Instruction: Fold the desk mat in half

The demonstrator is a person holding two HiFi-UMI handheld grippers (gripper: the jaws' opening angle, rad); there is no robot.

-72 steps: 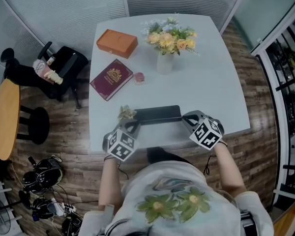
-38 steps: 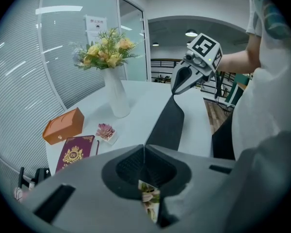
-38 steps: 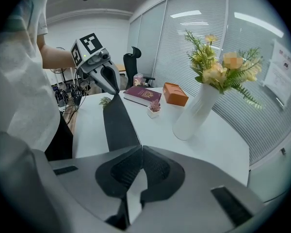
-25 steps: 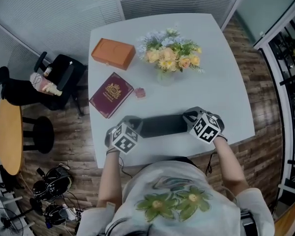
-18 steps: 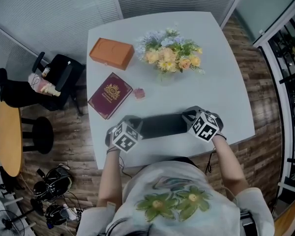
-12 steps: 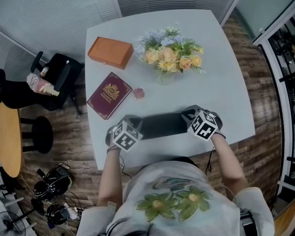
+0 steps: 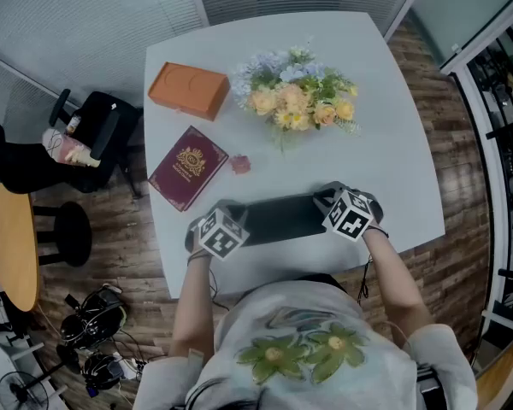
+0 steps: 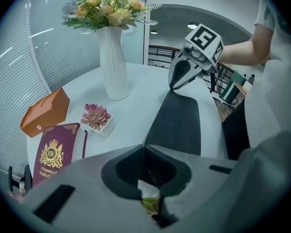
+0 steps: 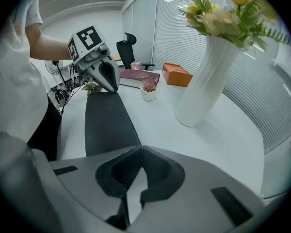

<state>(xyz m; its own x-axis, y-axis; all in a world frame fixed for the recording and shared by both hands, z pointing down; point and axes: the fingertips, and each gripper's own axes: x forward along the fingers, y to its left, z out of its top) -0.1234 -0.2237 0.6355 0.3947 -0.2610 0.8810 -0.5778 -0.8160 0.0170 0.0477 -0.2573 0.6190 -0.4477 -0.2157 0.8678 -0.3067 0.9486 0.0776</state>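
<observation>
Your desk mat [image 7: 279, 218] lies as a narrow dark strip on the white table [image 7: 385, 143]. It sits close to the near edge and runs left to right between your two grippers.

Your left gripper [image 8: 145, 150] sits at the mat's left end. Its jaws are pressed together, and the mat's edge runs straight into the tips, so it is clenched on the desk mat. A small white-and-green scrap shows in the gap behind the tips; I cannot tell what it is.

Your right gripper [image 9: 140, 152] is at the mat's right end. Its jaws are likewise pinched together where the mat's far edge meets them, grasping the mat. Both grippers are low on the table and point toward each other along the strip.

Farther out, a white vase of flowers [image 7: 295, 101] stands near the table's middle. An orange box [image 7: 188, 90] sits at the far left. A maroon book [image 7: 188, 166] with a gold crest lies on the left. Just to its right is a small pink succulent [image 7: 239, 165] in a white dish, near the mat's far edge but apart from it.
</observation>
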